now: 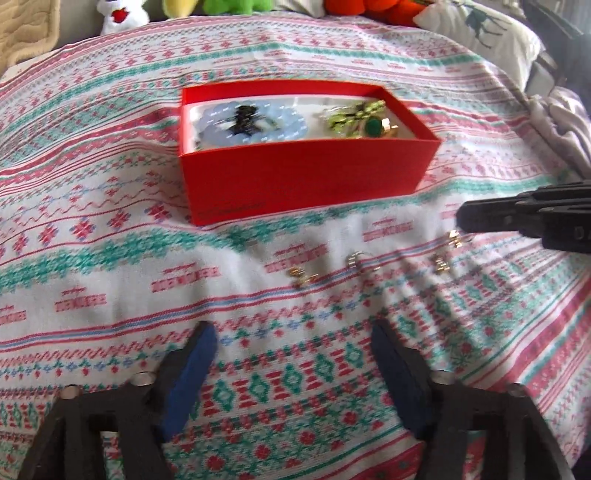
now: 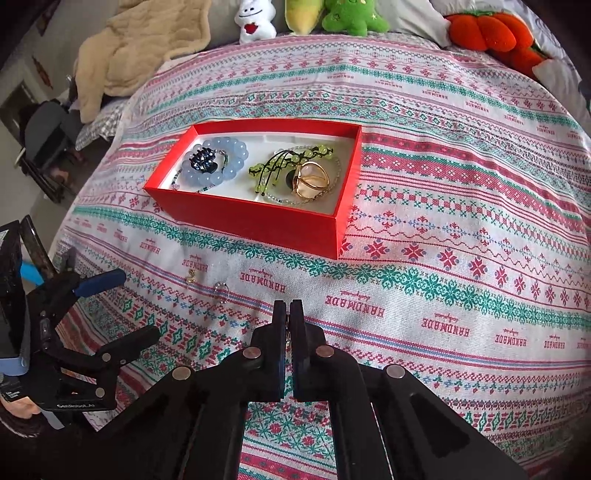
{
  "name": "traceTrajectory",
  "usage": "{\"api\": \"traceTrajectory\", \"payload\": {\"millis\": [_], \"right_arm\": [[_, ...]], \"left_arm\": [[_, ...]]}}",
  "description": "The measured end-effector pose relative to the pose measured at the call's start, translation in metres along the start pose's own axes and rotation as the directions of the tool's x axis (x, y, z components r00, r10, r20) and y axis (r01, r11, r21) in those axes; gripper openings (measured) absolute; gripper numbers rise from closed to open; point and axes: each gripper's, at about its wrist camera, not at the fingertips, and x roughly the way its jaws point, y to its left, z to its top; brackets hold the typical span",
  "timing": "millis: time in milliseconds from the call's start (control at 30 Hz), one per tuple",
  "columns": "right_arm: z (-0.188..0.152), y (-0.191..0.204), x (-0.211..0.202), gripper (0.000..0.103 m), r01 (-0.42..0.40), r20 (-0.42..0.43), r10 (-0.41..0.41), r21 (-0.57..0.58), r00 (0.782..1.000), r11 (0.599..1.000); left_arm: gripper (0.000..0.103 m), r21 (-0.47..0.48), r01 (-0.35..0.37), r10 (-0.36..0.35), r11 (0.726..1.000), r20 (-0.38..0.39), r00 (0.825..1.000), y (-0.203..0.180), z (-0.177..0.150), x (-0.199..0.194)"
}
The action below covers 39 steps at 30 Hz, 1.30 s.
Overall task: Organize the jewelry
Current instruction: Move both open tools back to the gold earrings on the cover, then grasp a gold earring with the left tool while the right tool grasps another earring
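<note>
A red box (image 2: 258,218) sits on the patterned cloth (image 2: 443,258). It holds a blue bead bracelet (image 2: 236,155), a dark clip (image 2: 201,159), a green bead bracelet (image 2: 284,162) and a gold piece (image 2: 312,181). On the cloth in front of it lie a gold earring (image 1: 301,275), a silver ring (image 1: 356,260) and another gold piece (image 1: 441,266). My right gripper (image 2: 287,306) is shut, with a thin metal bit in the slit between its pads. In the left wrist view a small gold earring (image 1: 455,236) hangs at the tip of my right gripper (image 1: 463,218). My left gripper (image 1: 293,326) is open over the cloth, holding nothing.
Plush toys (image 2: 351,16) and an orange cushion (image 2: 487,29) line the far edge. A beige blanket (image 2: 140,48) lies at the back left, and a dark chair (image 2: 44,140) stands beyond the left edge. A white pillow (image 1: 480,29) is at the back right.
</note>
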Motion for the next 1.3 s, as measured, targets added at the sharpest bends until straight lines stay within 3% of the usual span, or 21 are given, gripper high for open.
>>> {"api": "traceTrajectory", "payload": {"millis": [67, 233, 533, 933, 1067, 1300], "right_arm": [[-0.002, -0.002, 0.0, 0.001, -0.002, -0.006, 0.002, 0.006, 1.0, 1.0], [-0.007, -0.008, -0.004, 0.001, -0.009, -0.012, 0.009, 0.012, 1.0, 1.0], [-0.016, -0.014, -0.008, 0.001, -0.017, -0.017, 0.017, 0.013, 1.0, 1.0], [-0.019, -0.029, -0.014, 0.001, -0.014, -0.011, 0.014, 0.028, 1.0, 1.0], [-0.019, -0.031, -0.015, 0.001, -0.012, -0.01, 0.012, 0.034, 1.0, 0.999], [-0.015, -0.03, -0.02, 0.001, -0.019, 0.011, 0.018, 0.052, 1.0, 0.998]], "left_arm": [[0.043, 0.015, 0.056, -0.056, 0.998, -0.007, 0.998, -0.008, 0.003, 0.003], [0.038, 0.056, 0.143, -0.14, 0.988, -0.059, 0.988, -0.033, 0.005, 0.022], [0.035, 0.064, 0.056, -0.052, 0.996, -0.058, 0.997, -0.042, 0.017, 0.051], [0.017, 0.102, -0.028, 0.031, 0.994, -0.025, 0.999, -0.045, 0.02, 0.057], [0.007, 0.107, -0.04, 0.042, 0.993, -0.018, 0.999, -0.045, 0.018, 0.054], [0.001, 0.133, -0.047, 0.048, 0.99, -0.005, 0.999, -0.046, 0.017, 0.05]]}}
